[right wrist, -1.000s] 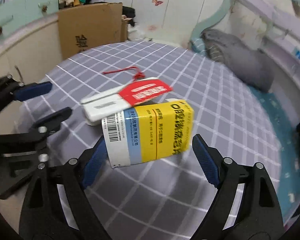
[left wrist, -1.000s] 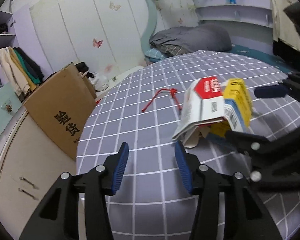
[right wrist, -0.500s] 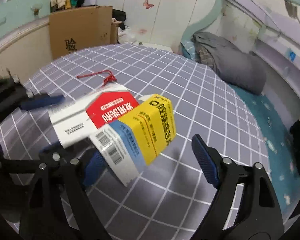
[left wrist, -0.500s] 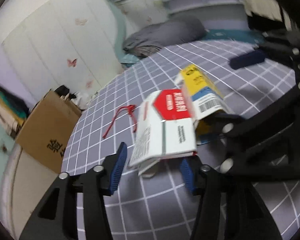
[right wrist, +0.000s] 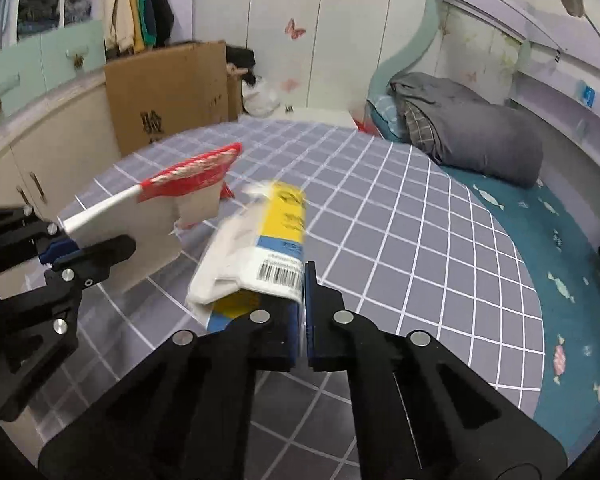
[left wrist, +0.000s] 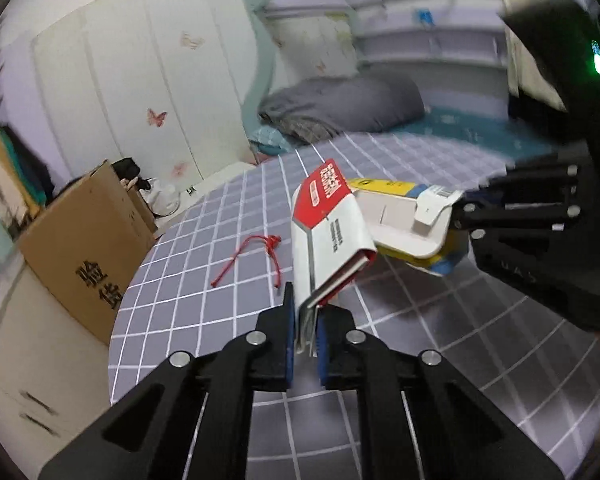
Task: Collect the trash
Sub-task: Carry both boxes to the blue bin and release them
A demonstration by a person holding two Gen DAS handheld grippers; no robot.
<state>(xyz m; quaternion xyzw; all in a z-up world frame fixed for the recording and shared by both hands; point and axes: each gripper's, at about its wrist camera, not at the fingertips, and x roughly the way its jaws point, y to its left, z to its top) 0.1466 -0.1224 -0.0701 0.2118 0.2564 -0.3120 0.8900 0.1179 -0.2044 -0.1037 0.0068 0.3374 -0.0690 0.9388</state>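
Cardboard is pinched in both views: from the left wrist, the red-and-white box (left wrist: 330, 236) is clamped by the left hand-held gripper (left wrist: 304, 330) above the checked bed (left wrist: 220, 264), while from the right wrist the yellow box (right wrist: 260, 256) is clamped by the right hand-held gripper (right wrist: 303, 312).

Printed text on the red-and-white box (left wrist: 332, 216) is too small to read. Motion blur smears the yellow box (right wrist: 268, 240) above its barcode. Behind the red-and-white box, the red string (right wrist: 227, 193) is almost wholly hidden.
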